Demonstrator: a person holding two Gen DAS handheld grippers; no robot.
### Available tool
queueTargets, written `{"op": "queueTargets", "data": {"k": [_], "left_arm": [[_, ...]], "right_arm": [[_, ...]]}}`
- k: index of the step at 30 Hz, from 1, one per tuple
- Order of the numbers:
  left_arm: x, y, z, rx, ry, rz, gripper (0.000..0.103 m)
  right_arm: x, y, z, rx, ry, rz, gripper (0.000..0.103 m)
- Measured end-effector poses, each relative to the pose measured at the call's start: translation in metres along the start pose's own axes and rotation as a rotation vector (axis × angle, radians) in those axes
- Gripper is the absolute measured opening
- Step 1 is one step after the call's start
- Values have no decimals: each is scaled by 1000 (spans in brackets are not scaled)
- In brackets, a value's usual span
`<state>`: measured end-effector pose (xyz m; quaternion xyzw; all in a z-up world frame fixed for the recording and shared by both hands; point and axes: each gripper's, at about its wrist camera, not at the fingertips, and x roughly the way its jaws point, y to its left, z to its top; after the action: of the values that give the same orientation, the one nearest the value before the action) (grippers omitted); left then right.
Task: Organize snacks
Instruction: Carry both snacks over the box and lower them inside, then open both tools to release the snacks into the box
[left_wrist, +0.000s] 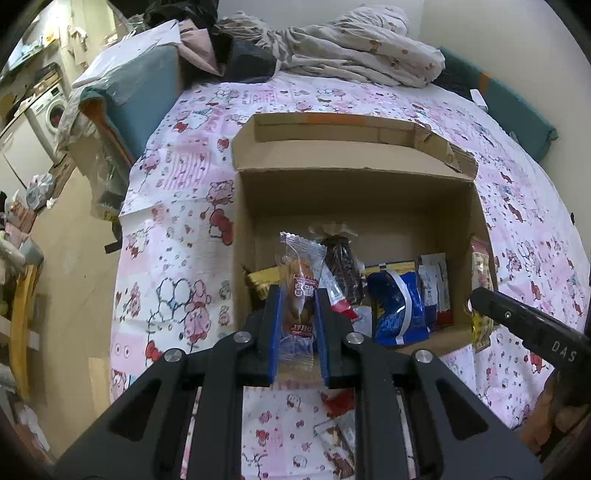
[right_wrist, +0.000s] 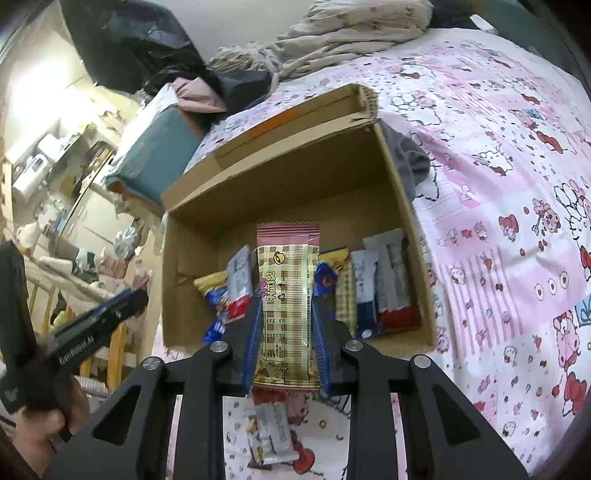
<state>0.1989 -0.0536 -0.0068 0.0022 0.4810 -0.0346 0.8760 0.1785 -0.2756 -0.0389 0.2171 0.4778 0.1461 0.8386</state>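
Observation:
An open cardboard box sits on a pink cartoon-print sheet and holds several snack packets along its near side. My left gripper is shut on a clear-wrapped brown pastry snack, held upright above the box's near edge. My right gripper is shut on a cream and pink checked snack bar, held upright over the box. The right gripper's body shows at the right of the left wrist view. The left gripper's body shows at the left of the right wrist view.
A blue snack bag and white-red packets lie in the box. A loose packet lies on the sheet in front of the box. Crumpled bedding is piled behind. The bed's left edge drops to the floor.

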Motion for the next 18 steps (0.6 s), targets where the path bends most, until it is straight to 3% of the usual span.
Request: {"op": "queueTargets", "data": {"k": [18], "left_arm": [[45, -14, 4, -2, 41, -11, 17]], "right_arm": [[33, -17, 5, 80, 65, -51, 28]]}}
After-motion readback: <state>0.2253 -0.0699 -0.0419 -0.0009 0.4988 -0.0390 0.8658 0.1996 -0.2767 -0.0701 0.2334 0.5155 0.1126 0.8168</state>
